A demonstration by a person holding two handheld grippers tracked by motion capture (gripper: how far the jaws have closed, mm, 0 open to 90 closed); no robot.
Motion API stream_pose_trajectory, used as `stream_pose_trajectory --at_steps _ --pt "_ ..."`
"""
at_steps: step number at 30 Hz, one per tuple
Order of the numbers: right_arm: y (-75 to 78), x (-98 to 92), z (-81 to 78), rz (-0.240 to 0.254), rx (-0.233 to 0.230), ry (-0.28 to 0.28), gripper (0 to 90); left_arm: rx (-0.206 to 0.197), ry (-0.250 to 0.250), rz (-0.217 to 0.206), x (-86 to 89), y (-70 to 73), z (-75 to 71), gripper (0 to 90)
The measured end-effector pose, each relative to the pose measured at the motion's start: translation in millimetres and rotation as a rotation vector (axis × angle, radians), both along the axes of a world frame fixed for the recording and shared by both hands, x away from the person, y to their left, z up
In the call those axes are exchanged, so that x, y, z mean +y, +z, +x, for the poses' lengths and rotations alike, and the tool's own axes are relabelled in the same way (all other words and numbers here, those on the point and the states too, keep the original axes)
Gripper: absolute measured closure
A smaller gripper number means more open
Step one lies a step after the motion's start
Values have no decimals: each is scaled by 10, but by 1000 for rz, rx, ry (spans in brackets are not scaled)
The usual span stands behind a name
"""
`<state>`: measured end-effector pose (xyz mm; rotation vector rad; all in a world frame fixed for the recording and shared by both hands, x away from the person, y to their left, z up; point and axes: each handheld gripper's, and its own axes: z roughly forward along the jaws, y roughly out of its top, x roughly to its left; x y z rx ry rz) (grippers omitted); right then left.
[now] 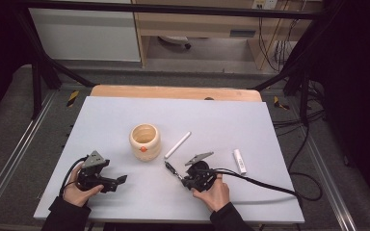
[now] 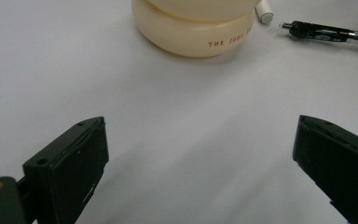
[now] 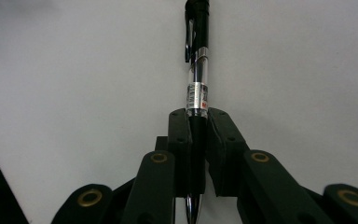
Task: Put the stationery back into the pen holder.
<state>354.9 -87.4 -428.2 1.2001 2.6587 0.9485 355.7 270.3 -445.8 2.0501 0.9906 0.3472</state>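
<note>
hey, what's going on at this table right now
A person is working at a white table with a claw in each hand. The right claw is closed on a black pen, gripping it by the writing end so the clip end sticks out ahead. The left claw is open with nothing between its jaws, low over the table and facing a cream ceramic pot. A white marker and a smaller white cap-like piece lie loose nearby.

A lab or recording room: a bench (image 1: 125, 115) with a plain grey top stands inside a black frame (image 1: 38, 72), cables (image 1: 298, 130) trail over grey carpet (image 1: 9, 125), and wooden cabinets (image 1: 197, 24) stand behind.
</note>
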Motion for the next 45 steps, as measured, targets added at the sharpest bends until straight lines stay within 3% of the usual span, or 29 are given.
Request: stream_pose_trajectory --at_steps 9,19,36,45 --pt "222 -175 75 55 -17 32 804 2 -60 11 -87 18 -32 31" --pt "351 -318 181 114 -20 113 804 -59 -146 62 -261 127 -90 50" --pt "384 -395 197 160 27 207 804 -277 -344 256 -776 413 -186 52" --pt "390 -387 192 193 63 221 804 -414 -450 382 -1077 431 -213 52"
